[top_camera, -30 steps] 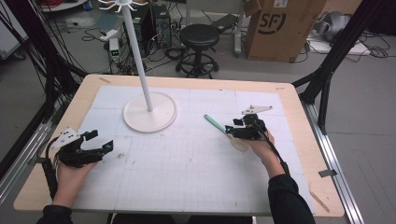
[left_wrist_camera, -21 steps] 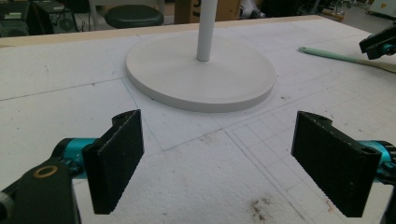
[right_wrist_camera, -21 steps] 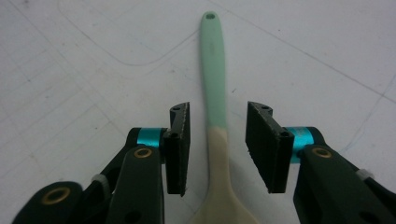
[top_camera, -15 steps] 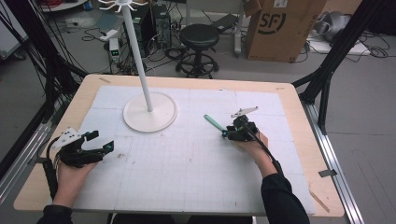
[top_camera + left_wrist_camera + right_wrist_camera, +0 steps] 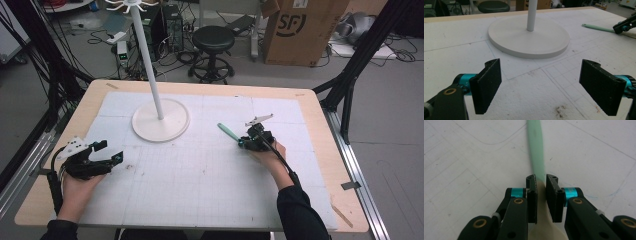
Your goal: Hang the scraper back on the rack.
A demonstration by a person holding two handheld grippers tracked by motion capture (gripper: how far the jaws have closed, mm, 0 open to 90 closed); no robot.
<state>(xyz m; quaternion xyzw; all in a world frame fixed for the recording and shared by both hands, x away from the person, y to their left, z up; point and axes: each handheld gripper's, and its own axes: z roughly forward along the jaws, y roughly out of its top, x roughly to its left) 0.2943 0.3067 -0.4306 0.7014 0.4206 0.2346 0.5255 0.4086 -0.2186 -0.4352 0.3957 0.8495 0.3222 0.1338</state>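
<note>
A utensil with a pale green handle (image 5: 227, 131) and a cream end (image 5: 544, 230) lies on the white mat right of centre. My right gripper (image 5: 245, 142) is low over the mat, shut on it where green meets cream; in the right gripper view the handle (image 5: 536, 150) runs away from the narrow gap of my right gripper (image 5: 541, 180). My left gripper (image 5: 109, 150) rests near the mat's left edge. In the left gripper view it (image 5: 549, 87) stands wide open with nothing between the pads, facing the stand's round base (image 5: 529, 37).
A white stand with a disc base (image 5: 160, 120) and a tall pole (image 5: 150, 65) stands at the back left of the mat. The wooden table edge (image 5: 320, 110) frames the mat. A stool and a cardboard box stand on the floor beyond.
My right gripper has shifted slightly left along the utensil, which stays in about the same place. The left gripper has not moved.
</note>
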